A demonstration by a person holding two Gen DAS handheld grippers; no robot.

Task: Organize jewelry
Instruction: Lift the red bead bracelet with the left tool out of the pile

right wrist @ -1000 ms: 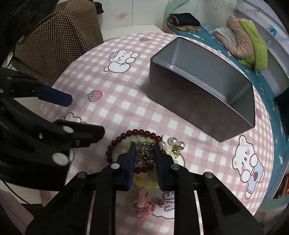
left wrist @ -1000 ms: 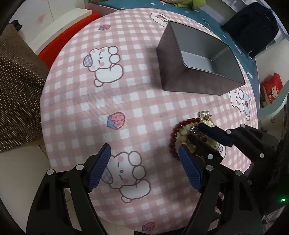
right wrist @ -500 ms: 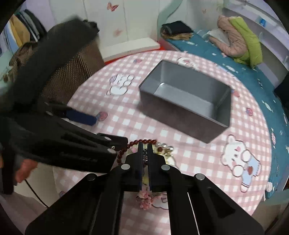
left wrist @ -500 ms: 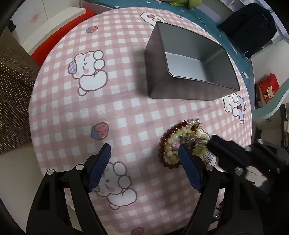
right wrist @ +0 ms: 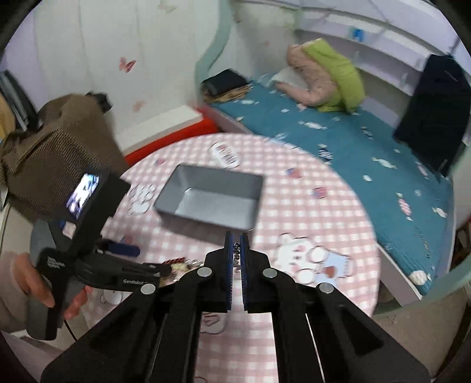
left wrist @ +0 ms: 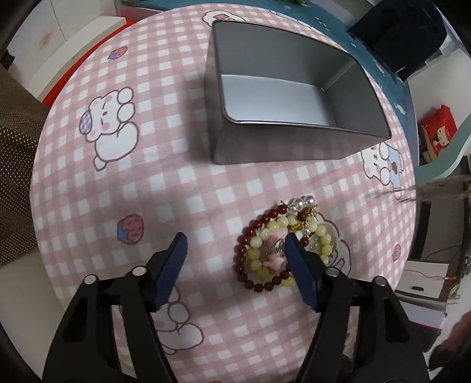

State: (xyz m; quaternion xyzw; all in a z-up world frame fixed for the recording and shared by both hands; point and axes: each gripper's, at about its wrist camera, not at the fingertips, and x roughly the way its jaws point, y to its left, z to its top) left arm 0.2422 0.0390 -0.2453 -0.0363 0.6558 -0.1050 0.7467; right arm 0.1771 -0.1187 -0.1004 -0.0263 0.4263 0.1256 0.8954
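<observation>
right gripper (right wrist: 236, 235) jaws pinch beaded metal chain (right wrist: 236, 250) | left gripper (left wrist: 234, 244) jaws closing, nothing gripped

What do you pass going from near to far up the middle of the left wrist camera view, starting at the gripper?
left gripper → pile of bead bracelets → pearl earrings → grey metal box → teal bedspread

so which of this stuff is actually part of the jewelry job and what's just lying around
Part of the job:
- silver chain, pinched in the right gripper
- bead bracelets
- pearl earrings
- grey tin box
- left gripper

Just lying about:
- green and pink clothes
- dark bag
</observation>
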